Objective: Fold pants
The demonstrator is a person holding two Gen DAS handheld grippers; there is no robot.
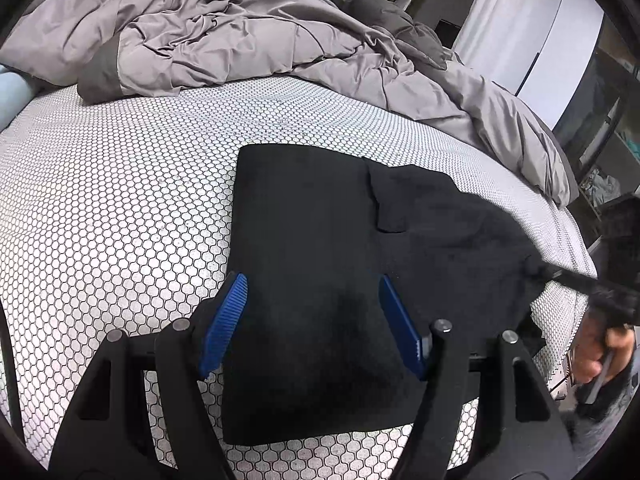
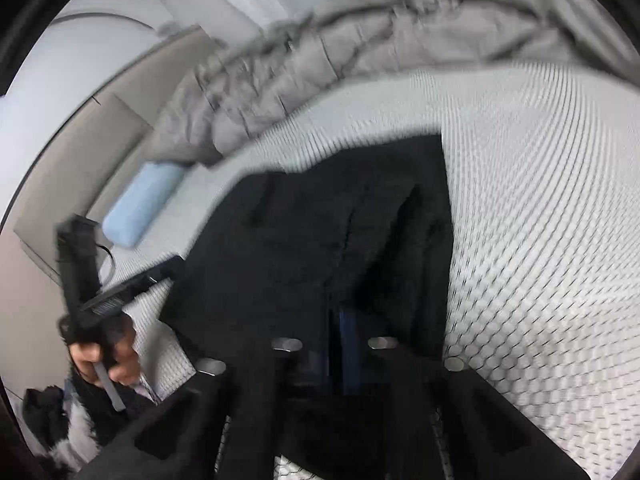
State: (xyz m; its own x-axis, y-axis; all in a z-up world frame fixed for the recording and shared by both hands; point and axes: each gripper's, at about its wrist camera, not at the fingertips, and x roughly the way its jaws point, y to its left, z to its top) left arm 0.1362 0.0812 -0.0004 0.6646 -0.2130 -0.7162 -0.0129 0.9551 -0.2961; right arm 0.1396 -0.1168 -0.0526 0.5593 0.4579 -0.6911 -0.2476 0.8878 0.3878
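Observation:
Black pants (image 1: 320, 240) lie partly folded on a mattress (image 1: 120, 200) with a white hexagon-patterned cover. My left gripper (image 1: 313, 280) hovers open over the near part of the pants, its blue pads (image 1: 228, 320) spread wide with the cloth below them. At the right edge of that view a hand (image 1: 596, 360) holds my right gripper (image 1: 600, 292), and the pants' right edge is drawn up to it. The right wrist view is blurred. There my right gripper (image 2: 343, 320) has its blue pads pressed together on a pinch of the black pants (image 2: 300, 240).
A rumpled grey duvet (image 1: 240, 40) fills the far side of the bed. A light blue pillow (image 2: 136, 208) lies by the beige headboard (image 2: 80, 152). The mattress edge (image 1: 572, 240) drops off at the right, with white curtains (image 1: 520, 20) and shelves beyond.

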